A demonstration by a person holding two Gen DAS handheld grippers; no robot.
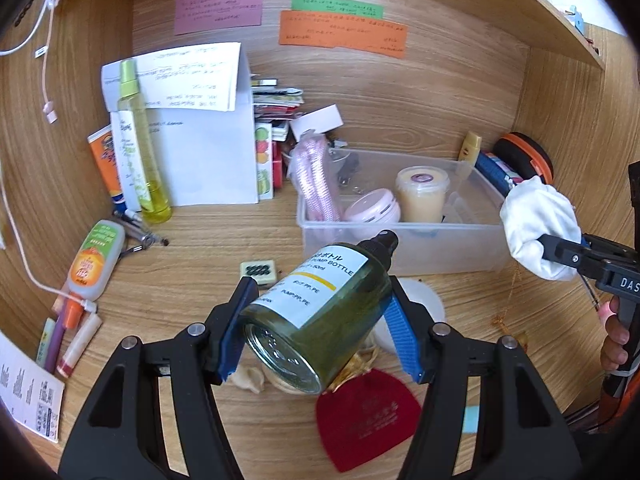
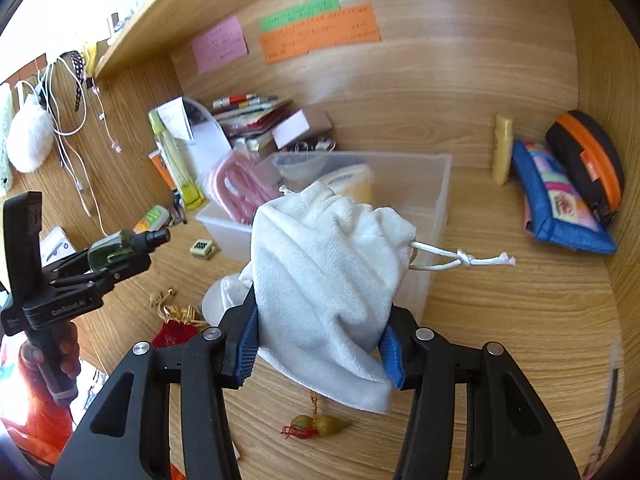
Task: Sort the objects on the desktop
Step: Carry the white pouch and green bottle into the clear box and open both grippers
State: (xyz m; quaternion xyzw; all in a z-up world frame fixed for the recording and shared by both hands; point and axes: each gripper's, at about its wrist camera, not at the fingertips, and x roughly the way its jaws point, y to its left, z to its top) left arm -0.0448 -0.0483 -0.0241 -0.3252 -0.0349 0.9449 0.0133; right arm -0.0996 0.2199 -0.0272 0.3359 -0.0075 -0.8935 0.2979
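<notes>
Left wrist view: your left gripper [image 1: 320,316] jaws clamp green pump bottle [image 1: 320,312], tilted, above worktop [image 1: 208,264]; your right gripper [image 2: 320,344] jaws grip white drawstring pouch [image 2: 328,280] beside clear bin [image 2: 436,200]

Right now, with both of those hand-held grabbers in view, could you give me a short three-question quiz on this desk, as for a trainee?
1. True or false: the left gripper is closed on a green glass pump bottle with a white label.
2. What is the right gripper clamped on: (a) a red velvet pouch, (b) a white cloth drawstring bag, (c) a pink jar?
3. Fill in: the cream-coloured jar with a clear lid sits inside the clear plastic ____.

Key: 1 true; 2 b; 3 bin.
</notes>
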